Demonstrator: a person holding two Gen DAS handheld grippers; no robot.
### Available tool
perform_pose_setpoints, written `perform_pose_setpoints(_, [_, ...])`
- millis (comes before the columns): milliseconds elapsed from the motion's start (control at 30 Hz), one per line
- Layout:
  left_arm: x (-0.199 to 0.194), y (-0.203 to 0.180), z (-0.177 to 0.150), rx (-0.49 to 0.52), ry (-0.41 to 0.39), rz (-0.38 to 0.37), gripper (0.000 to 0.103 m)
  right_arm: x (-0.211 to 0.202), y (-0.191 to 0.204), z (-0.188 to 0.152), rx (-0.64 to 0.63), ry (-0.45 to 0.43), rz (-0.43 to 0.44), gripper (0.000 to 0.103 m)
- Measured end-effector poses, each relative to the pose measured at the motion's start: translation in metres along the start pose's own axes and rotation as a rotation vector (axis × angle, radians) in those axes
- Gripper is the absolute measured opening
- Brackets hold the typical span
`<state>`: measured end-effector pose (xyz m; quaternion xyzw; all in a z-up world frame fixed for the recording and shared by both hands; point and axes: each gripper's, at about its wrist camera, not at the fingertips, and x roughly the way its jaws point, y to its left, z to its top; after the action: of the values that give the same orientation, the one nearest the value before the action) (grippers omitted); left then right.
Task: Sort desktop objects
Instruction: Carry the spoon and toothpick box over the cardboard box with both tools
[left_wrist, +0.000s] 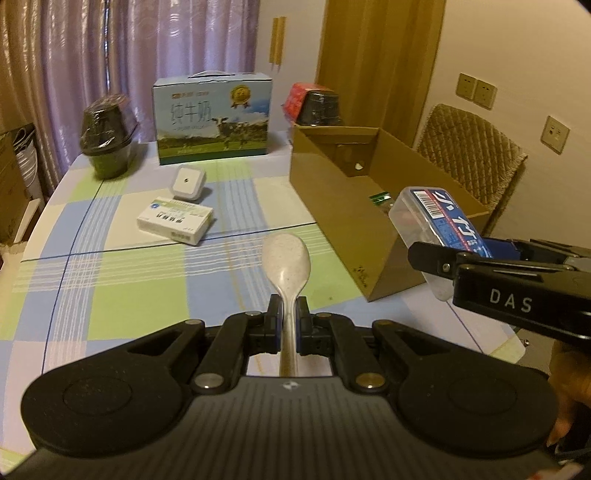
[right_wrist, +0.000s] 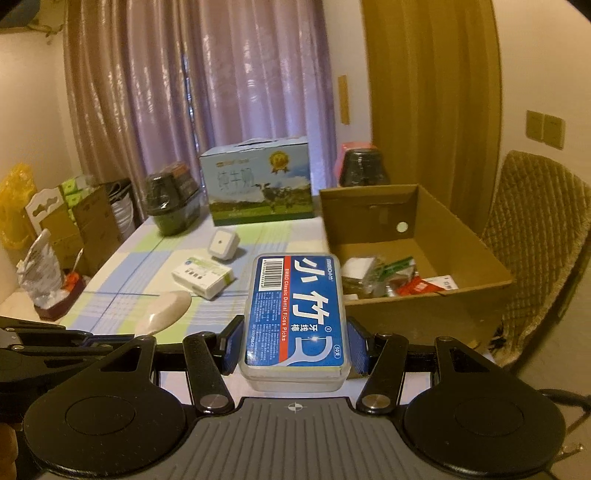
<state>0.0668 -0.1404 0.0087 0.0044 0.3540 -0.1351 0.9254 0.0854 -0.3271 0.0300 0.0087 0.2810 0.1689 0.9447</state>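
Left wrist view: the counter (left_wrist: 122, 295), covered by a checked cloth of green, blue and white squares, fills the near and middle ground. An open brown cardboard box (left_wrist: 332, 206) stands on its right side; in the right wrist view the same box (right_wrist: 428, 306) contains mixed small packets. At the far edge stands a blue milk carton with a cow print and a carry handle (left_wrist: 212, 118). A dark wrapped pot (left_wrist: 107, 136) sits at the far left, and a second dark wrapped pot (left_wrist: 318, 103) stands behind the box.

Mid-counter, left of the box, lie a flat white medicine carton with a green stripe (left_wrist: 175, 221) and, just beyond it, a small white square plug-in device (left_wrist: 186, 182).

The left hand-held gripper (left_wrist: 289, 325) is clenched on the handle of a speckled cream plastic spoon (left_wrist: 286, 258). The bowl of the spoon points away from the camera, above the cloth, near the left wall of the box.

The right hand-held gripper (right_wrist: 293, 345) is grasping a clear rectangular plastic case of dental floss picks with a blue and red label (right_wrist: 297, 314), one blue pad against each long side. In the left wrist view this case (left_wrist: 436, 225) is held in the air above the near right corner of the box, label upward.
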Motion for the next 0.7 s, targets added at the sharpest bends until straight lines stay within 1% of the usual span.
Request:
perform_pose_setpoints(267, [0.011, -0.019, 0.013, 0.006, 0.006, -0.045, 0.004, -0.006, -0.034, 0.008, 0.047, -0.027, -0.048, 0.053])
perform_pose_setpoints(500, [0.036, -0.054, 0.045, 0.044, -0.013, -0.102, 0.004, -0.004, -0.081, 0.026, 0.078, -0.059, -0.108, 0.053])
perform_pose_setpoints(700, [0.067, -0.083, 0.076, 0.066, -0.020, -0.154, 0.004, 0.009, -0.118, 0.047, 0.084, -0.072, -0.136, 0.053])
